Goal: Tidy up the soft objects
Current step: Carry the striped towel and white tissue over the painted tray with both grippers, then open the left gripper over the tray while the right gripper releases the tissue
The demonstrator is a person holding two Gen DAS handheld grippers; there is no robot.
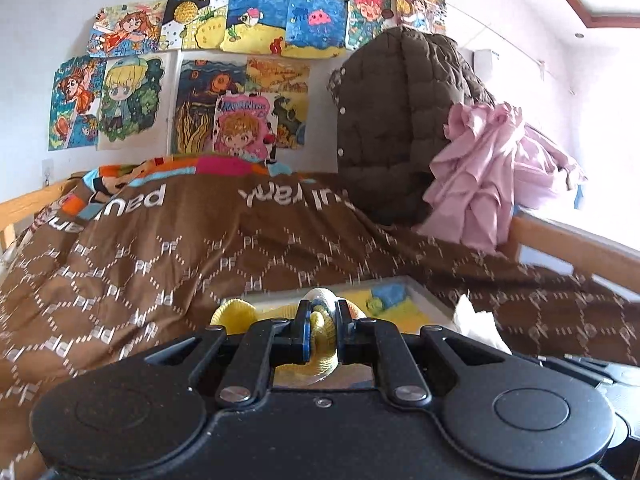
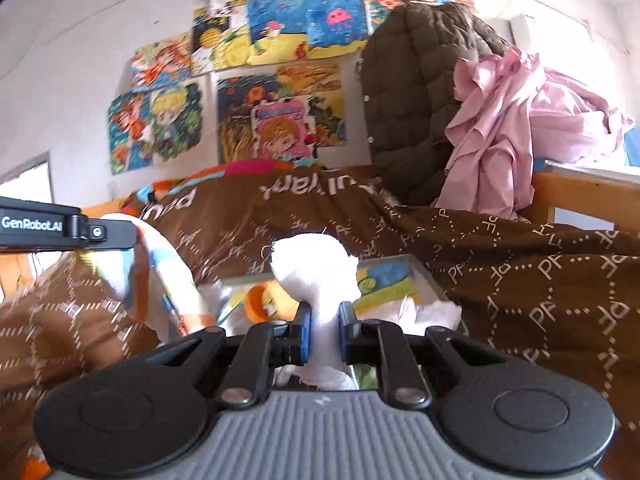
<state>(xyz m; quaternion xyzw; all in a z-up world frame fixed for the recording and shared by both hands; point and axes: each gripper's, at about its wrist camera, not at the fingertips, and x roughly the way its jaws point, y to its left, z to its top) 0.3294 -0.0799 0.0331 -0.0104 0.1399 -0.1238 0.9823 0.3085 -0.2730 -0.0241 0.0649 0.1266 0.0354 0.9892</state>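
Note:
My left gripper [image 1: 322,312] is shut on a yellow knitted soft item [image 1: 324,336] with a white and blue end. In the right wrist view the left gripper [image 2: 134,233] reaches in from the left, and the same soft item [image 2: 160,280] hangs down from it in white, orange and blue stripes. My right gripper [image 2: 324,316] is shut on a white cloth [image 2: 312,264], which bunches up above the fingers. Both are low over a white-framed tray [image 2: 424,276] lying on the brown bedspread [image 1: 200,248].
An orange cup-shaped thing [image 2: 258,300] and more white cloth [image 2: 432,312] lie in the tray. A brown quilted jacket [image 1: 392,120] and pink fabric [image 1: 492,168] are piled at the bed's far right. Wooden bed rails [image 1: 560,240] stand at the sides. Drawings cover the wall [image 1: 192,72].

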